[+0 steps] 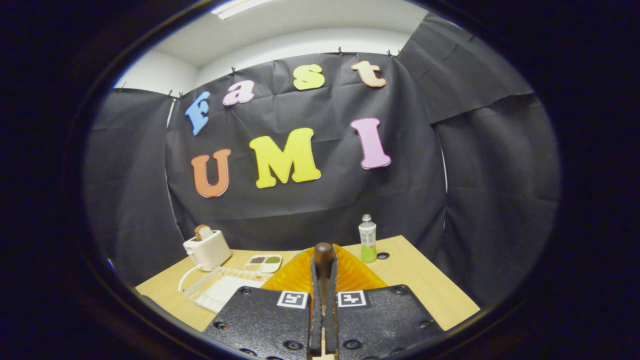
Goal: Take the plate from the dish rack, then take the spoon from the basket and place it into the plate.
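Hand-held gripper (324,280) raised above the table (430,290), its two fingers drawn close together and clamped on a spoon (323,255). The brown wooden spoon handle stands up between the fingertips, its rounded end poking out above them.

Directly behind and below the fingers lies an orange ribbed plate (295,275), spreading out on both sides of them on the table.

To the left of the plate, a clear plastic tray (220,290) lies flat; just beyond it is a small white dish (265,262) with compartments of dark and green contents. Further left stands a white toaster (207,248) with something brown in its slot.

A bottle (367,239) with green liquid stands upright near the far table edge, right of the plate.
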A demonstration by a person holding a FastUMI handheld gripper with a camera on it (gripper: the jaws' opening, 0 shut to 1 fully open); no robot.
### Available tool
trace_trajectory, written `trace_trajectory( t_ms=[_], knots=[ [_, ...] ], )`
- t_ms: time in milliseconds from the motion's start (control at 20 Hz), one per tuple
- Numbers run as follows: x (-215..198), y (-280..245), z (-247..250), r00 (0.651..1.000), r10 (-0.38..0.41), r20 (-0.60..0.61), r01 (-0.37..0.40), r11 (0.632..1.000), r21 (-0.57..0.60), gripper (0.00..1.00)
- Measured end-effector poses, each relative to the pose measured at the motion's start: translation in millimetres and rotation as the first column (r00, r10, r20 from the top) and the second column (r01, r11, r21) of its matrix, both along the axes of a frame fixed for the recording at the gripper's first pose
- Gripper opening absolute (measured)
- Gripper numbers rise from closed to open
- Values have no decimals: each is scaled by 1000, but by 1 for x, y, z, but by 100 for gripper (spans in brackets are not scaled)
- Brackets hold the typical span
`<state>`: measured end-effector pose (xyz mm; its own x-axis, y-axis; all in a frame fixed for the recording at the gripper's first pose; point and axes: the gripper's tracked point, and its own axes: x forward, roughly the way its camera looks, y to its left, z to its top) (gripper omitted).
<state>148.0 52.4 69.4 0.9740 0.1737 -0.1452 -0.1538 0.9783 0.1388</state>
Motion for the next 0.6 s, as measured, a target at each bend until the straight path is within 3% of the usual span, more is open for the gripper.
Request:
trace_trajectory(
  t_ms=[250, 600],
  knots=[
    [-50, 38, -32, 999, 52, -15, -53, 999, -1, 8],
    [-76, 93, -100, 990, 99, -96, -94, 994, 53, 8]
  ],
)
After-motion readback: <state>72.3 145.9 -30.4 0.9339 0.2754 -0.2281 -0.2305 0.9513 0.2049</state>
